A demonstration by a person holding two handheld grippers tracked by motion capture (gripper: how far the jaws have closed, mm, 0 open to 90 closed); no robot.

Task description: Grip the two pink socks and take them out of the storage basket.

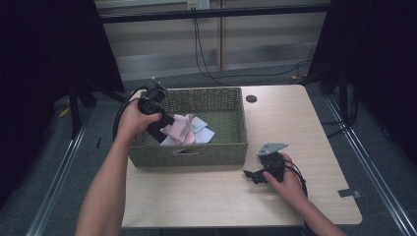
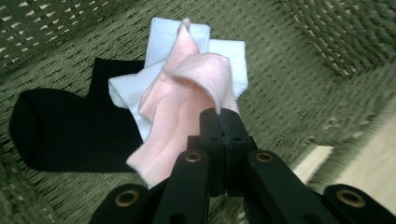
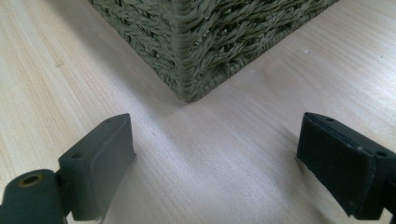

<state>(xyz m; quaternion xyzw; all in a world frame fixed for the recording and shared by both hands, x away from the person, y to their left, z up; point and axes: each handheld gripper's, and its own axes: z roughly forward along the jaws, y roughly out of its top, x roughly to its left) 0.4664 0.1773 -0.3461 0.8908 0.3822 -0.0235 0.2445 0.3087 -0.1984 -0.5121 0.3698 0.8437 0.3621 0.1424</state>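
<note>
A green woven basket [image 1: 196, 152] stands on the wooden table [image 1: 221, 201]. Inside it lie a pink sock [image 1: 179, 129], a white sock [image 1: 202, 130] and a black sock [image 2: 65, 130]. My left gripper [image 1: 164, 120] reaches into the basket's left side. In the left gripper view it [image 2: 219, 114] is shut on a fold of the pink sock [image 2: 182, 107], which hangs lifted over the white sock [image 2: 173, 37]. My right gripper [image 1: 253, 174] rests on the table to the right of the basket's front corner. It [image 3: 215, 154] stands open with nothing between its fingers, facing the basket corner [image 3: 187, 56].
Bare table stretches in front of and to the right of the basket. A round cable hole [image 1: 251, 99] sits near the table's far edge. A piece of dark tape [image 1: 348, 192] marks the near right edge. Cables [image 1: 206, 59] run across the floor behind.
</note>
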